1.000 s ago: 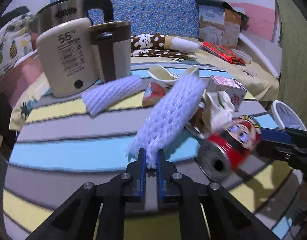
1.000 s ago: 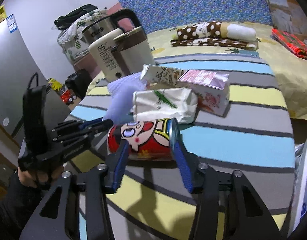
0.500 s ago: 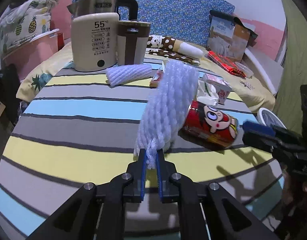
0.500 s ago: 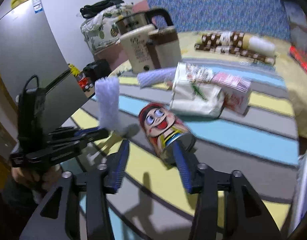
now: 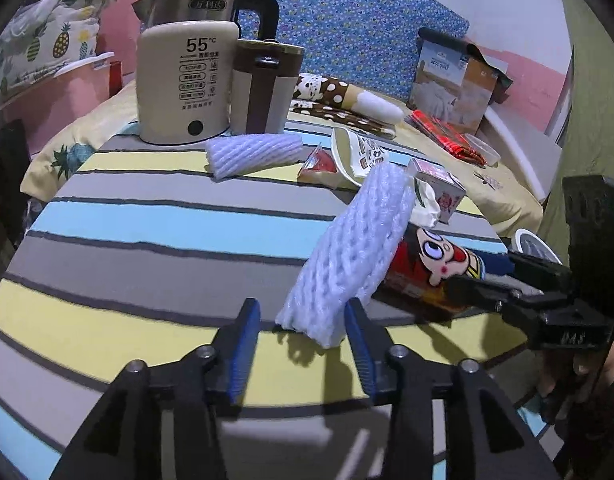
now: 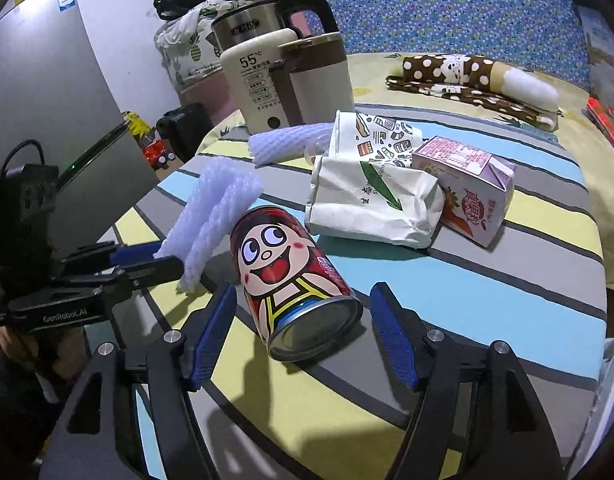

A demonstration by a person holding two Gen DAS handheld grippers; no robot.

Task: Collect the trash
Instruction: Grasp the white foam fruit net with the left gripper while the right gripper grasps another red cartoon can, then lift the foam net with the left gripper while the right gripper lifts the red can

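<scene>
red cartoon can [image 6: 293, 280] — on its side on the striped counter [image 5: 147, 248], open end toward right gripper [image 6: 303, 334], jaws released either side | foam net sleeve [image 5: 349, 256] leans at can's 10 o'clock, between left gripper [image 5: 301, 334] jaws, released | paper bag [image 6: 373, 204], pink carton [image 6: 473, 192] at 1 o'clock — counter edge near

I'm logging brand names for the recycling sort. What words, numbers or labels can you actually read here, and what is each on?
"55°C": cream kettle.
"GenRoboLAI", as best it reads: left gripper body.
"WOOL QUILT": quilt box.
Kettle button labels, milk carton print, paper bag characters and red can text: too small or blurred.
</scene>
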